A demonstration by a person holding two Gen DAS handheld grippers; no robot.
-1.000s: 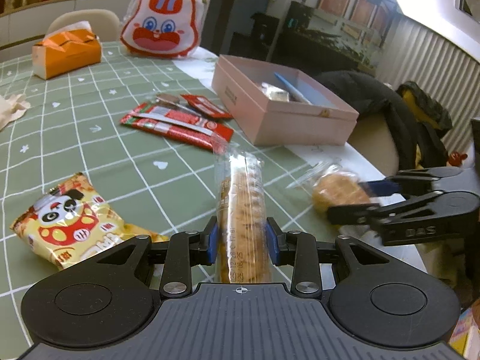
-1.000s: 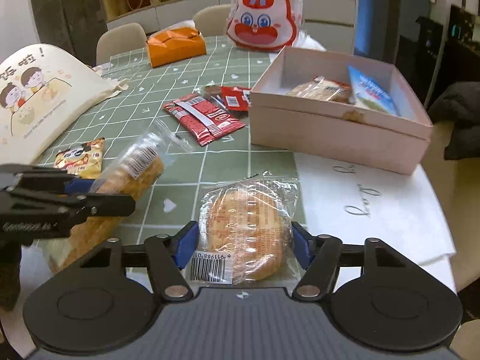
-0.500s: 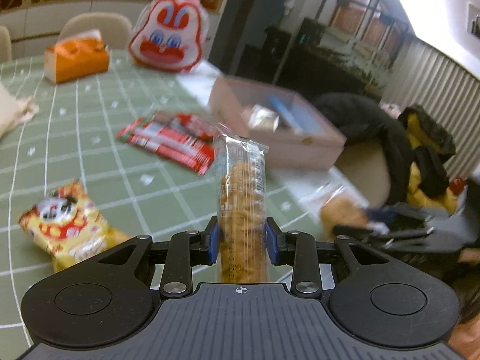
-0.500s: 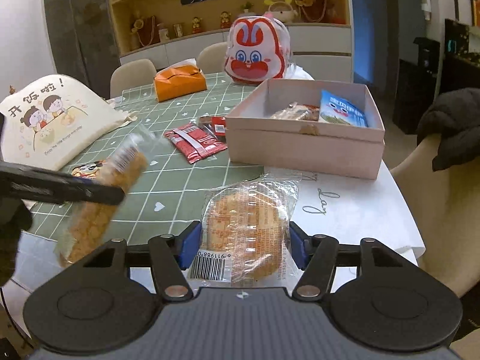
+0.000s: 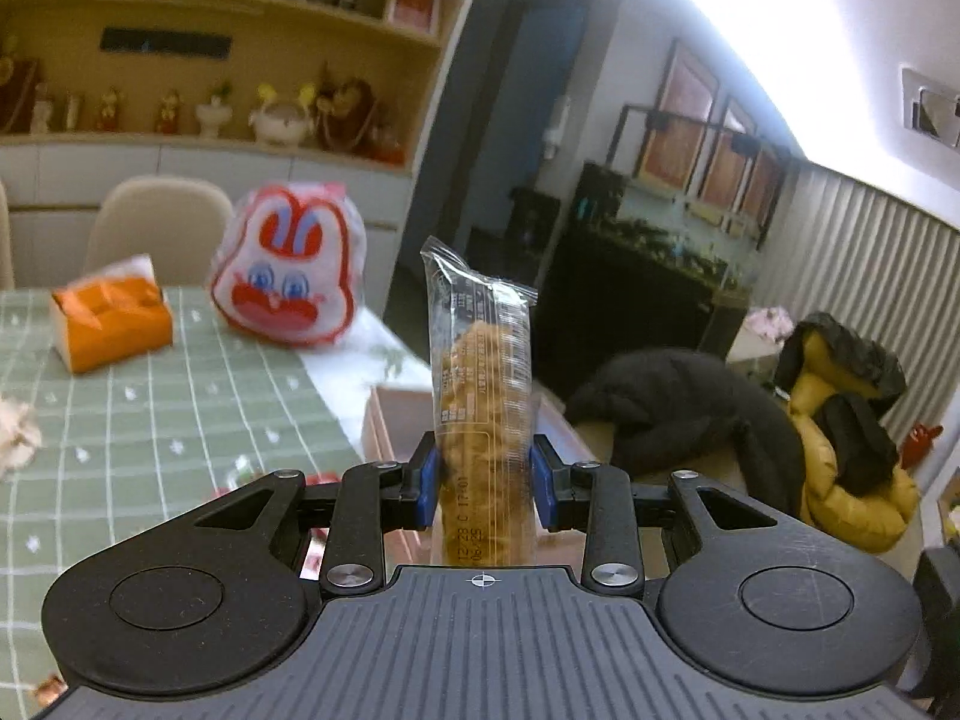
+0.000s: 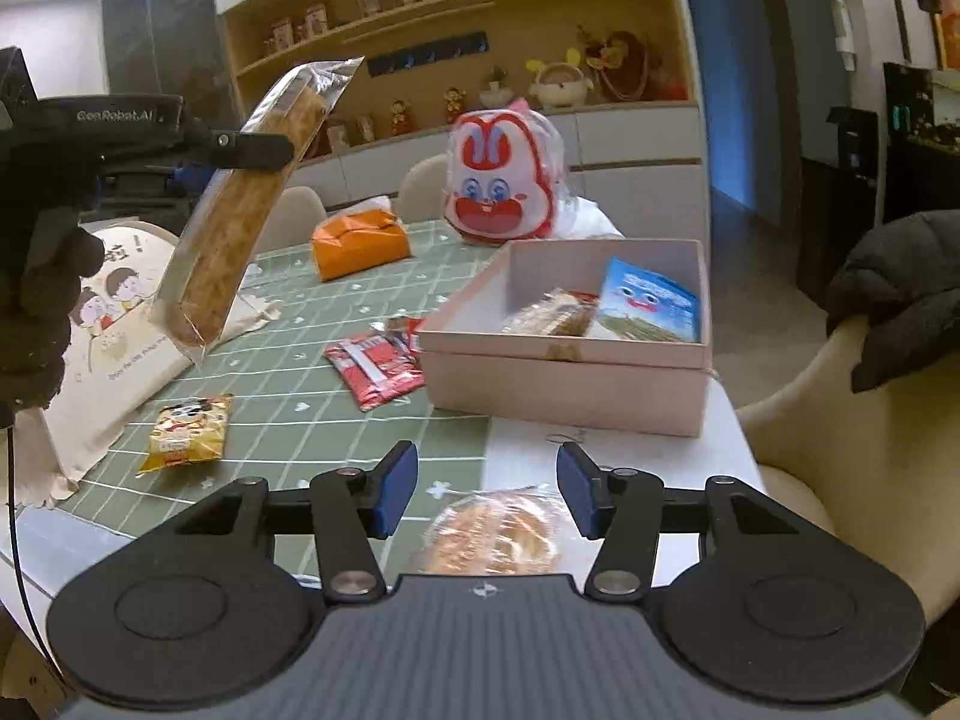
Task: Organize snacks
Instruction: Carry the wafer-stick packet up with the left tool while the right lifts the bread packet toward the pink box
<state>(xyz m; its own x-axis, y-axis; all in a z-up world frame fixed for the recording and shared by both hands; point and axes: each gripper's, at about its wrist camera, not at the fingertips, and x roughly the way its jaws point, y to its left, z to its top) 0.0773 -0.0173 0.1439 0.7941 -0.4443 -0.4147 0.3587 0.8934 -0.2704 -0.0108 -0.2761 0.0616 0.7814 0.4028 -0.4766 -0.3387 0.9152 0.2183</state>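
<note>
Nearest in the right wrist view, the right gripper (image 6: 485,495) hangs with its blue-padded fingers spread apart and nothing between them. Just below and beyond it a round golden pastry in clear wrap (image 6: 492,537) lies on the white cloth at the near edge of the tabletop (image 6: 288,384). To the left, near the same edge, a small yellow snack packet with a cartoon face (image 6: 187,431) lies flat on the green checked cloth. Further in, a red foil snack packet (image 6: 373,367) lies just beside the left wall of the open pale pink cardboard box (image 6: 564,381), which sits along the right edge. Inside the box a blue snack pouch (image 6: 651,306) leans against the right wall, with a clear-wrapped brown snack (image 6: 552,313) next to it.

Above the left side of the tabletop, the left gripper (image 5: 485,480) is clamped on a long clear-wrapped stick of brown biscuits (image 5: 483,414), held well off the surface; its pads press the lower part of the pack, and the right wrist view shows the pack tilted, its top leaning toward the far side. Toward the far edge stand an orange tissue pack (image 6: 360,240) and, to its right, a red and white rabbit-face bag (image 6: 501,180).
</note>
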